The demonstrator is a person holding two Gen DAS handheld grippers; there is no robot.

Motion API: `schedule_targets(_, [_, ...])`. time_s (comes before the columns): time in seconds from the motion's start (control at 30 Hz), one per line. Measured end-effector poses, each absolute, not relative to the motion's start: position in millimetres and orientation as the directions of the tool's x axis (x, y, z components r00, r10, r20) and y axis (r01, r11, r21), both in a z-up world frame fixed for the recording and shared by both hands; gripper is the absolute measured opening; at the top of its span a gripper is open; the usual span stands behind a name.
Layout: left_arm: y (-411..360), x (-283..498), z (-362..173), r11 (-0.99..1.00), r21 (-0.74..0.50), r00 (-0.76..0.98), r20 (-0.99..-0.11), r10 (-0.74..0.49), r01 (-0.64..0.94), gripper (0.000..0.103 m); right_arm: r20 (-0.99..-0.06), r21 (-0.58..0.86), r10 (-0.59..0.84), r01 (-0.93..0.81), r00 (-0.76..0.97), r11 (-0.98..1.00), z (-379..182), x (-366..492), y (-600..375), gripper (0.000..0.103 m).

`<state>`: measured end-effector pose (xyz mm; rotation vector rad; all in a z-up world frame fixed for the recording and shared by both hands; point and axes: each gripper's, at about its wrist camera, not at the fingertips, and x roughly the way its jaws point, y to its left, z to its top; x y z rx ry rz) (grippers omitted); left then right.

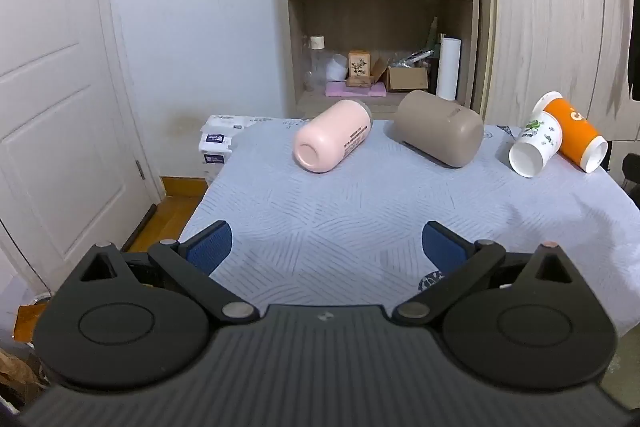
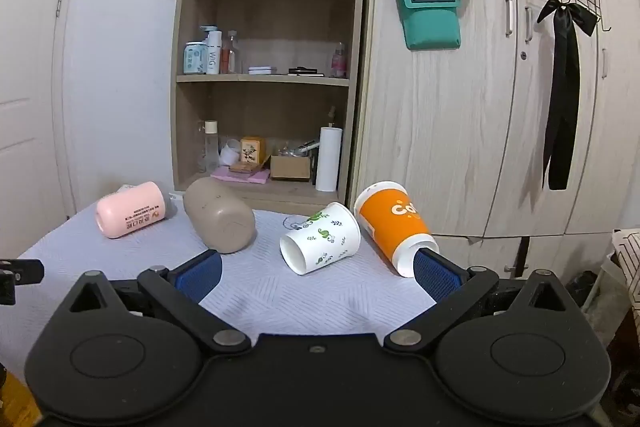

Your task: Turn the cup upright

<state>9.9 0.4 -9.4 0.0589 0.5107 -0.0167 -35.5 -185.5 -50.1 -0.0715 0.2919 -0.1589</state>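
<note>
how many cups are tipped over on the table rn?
4, all on their sides in a row: pink cup far left, taupe cup next, white leaf-print cup, orange cup far right. None visibly hidden.

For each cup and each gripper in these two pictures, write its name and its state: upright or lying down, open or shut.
pink cup: lying on its side.
taupe cup: lying on its side.
white leaf-print paper cup: lying on its side, mouth toward camera.
orange paper cup: lying on its side.
left gripper: open, holding nothing.
right gripper: open, holding nothing.
</note>
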Motion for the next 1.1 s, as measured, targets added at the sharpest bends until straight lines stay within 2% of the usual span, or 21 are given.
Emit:
schedule_targets(0.23, [-0.4,5.6,-11.9,0.998,0.063,0.885,-0.465,0.003,0.03,0.103,-0.291,-0.095,-0.162,0.141,0.943,0.986,-50.3,-34.6,-183.6,0.103])
schedule_targets(0.4, [8.3,1.1,-8.3,0.999,-0.028,0.9,-0.433,-0.047,0.039,0.103,-0.293,-0.101,-0.163,0.139,0.942,0.985,-49.1,-33.6,-181.8,0.103])
schedule_targets(0.57, [12.0,8.8,-6.8,0.999,-0.041,0.911,-0.41,-0.04,0.025,0.103,-0.294,-0.12,-0.176,0.146,0.939,0.982,-50.8,-31.5,-180.6,0.103])
schedule_targets(1.1, [8.7,4.6,-6.1,0.996,-0.051,0.902,-0.423,-0.084,0.069,0.103,-0.299,-0.118,-0.174,0.144,0.938,0.982,-50.6,-31.3,-180.8,0.103])
